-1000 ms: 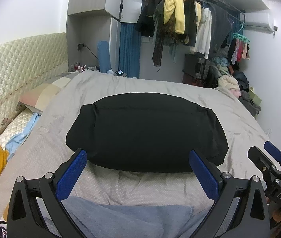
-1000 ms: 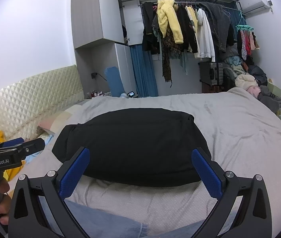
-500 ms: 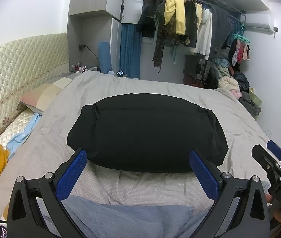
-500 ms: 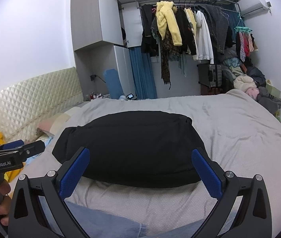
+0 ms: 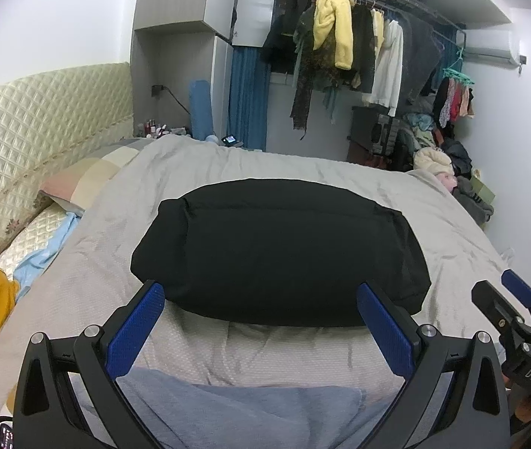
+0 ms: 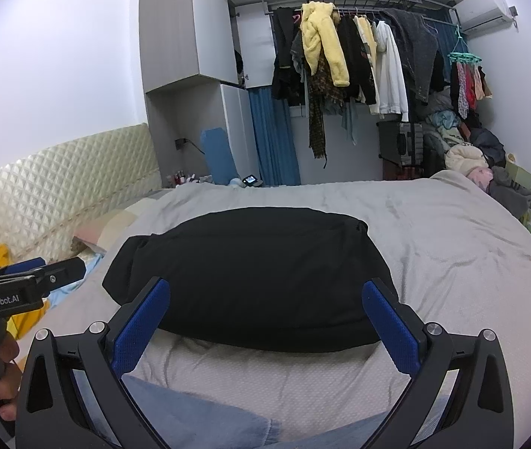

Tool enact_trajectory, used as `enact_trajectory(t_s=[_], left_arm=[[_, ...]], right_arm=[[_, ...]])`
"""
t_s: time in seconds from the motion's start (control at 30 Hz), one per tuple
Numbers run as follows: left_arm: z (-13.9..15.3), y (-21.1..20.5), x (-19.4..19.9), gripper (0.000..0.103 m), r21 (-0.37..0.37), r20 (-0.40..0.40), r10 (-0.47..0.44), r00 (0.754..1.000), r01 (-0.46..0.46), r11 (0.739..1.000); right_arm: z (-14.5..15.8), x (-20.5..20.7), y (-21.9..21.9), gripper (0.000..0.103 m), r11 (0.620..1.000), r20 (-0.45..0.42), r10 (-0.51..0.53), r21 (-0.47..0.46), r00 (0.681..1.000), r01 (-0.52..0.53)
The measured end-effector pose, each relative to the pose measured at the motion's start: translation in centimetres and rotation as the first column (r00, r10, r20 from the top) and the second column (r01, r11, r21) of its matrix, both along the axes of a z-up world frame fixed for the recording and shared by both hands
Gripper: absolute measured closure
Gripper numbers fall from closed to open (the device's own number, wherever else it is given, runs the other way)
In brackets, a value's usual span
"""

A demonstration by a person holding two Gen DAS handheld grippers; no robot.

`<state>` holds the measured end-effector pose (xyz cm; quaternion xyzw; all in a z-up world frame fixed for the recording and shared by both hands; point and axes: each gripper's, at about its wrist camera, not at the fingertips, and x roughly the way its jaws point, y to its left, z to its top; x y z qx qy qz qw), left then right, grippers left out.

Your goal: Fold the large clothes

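**Black garment folded on bed, both grippers empty**

Leaning against the wall at far left: quilted headboard (image 5: 40, 119), pillow (image 5: 89, 176) beneath it. Hovering wide open over the near edge, gripping nothing: left gripper (image 5: 261, 321). Lying flat mid-bed (image 5: 452, 232), folded into a compact rectangle just beyond the fingertips: black garment (image 5: 280, 250). Hovering to its right, likewise spread wide and holding nothing: right gripper (image 6: 265, 318). Hanging behind, at right: clothes rail (image 6: 359, 56).
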<state>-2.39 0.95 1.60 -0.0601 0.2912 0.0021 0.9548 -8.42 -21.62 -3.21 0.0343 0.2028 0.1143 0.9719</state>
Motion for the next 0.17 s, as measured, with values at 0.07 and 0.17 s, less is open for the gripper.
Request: enact_trajectory(t_s=[0.07,0.17], left_arm=[[0.05,-0.09,-0.11,0.0,0.005,0.0,-0.005,1.0,0.005,1.0],[0.03,-0.12,-0.19,0.0,0.002,-0.002,-0.003,1.0,0.003,1.0]], right_arm=[[-0.06,0.0,-0.02,0.0,1.0,-0.002,0.001,0.002,1.0,-0.001],[-0.13,0.03,-0.03,0.0,1.0,-0.002,-0.002,0.004,1.0,0.002]])
